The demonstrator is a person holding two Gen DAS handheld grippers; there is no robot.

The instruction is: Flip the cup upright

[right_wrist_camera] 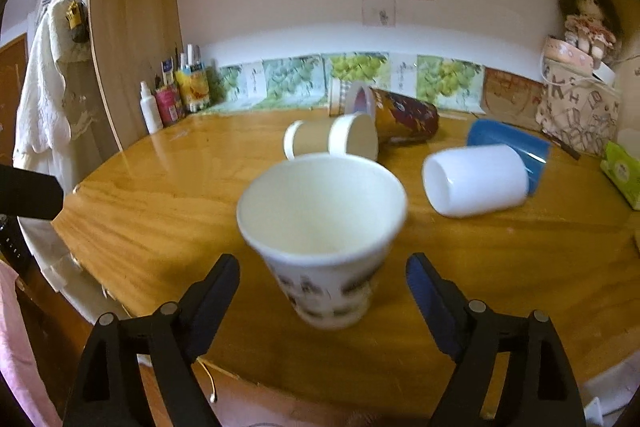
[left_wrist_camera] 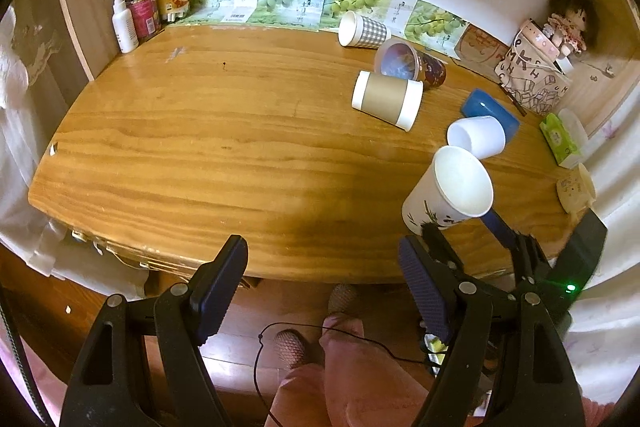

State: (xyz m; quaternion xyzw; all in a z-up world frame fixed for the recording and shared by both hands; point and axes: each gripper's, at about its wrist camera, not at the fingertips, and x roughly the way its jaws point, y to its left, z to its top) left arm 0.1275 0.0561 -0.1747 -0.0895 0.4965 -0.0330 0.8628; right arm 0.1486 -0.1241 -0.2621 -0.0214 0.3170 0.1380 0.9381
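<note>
A white paper cup with a printed pattern (right_wrist_camera: 324,235) stands upright near the table's front edge, between the wide-apart fingers of my right gripper (right_wrist_camera: 322,291), which do not touch it. It also shows in the left wrist view (left_wrist_camera: 450,193), where the right gripper's blue fingers (left_wrist_camera: 498,227) sit beside its base. My left gripper (left_wrist_camera: 324,287) is open and empty, held off the front edge of the wooden table (left_wrist_camera: 200,147). A plain white cup (right_wrist_camera: 476,181), a brown-banded cup (right_wrist_camera: 330,139), a dark patterned cup (right_wrist_camera: 400,115) and a checked cup (left_wrist_camera: 362,30) lie on their sides.
A blue box (right_wrist_camera: 512,147) lies behind the white cup. Bottles and cans (left_wrist_camera: 148,11) stand at the back left. A patterned bag (left_wrist_camera: 532,75) with a doll (left_wrist_camera: 568,23), a green tissue pack (left_wrist_camera: 558,141) and a mug (left_wrist_camera: 576,187) crowd the right side.
</note>
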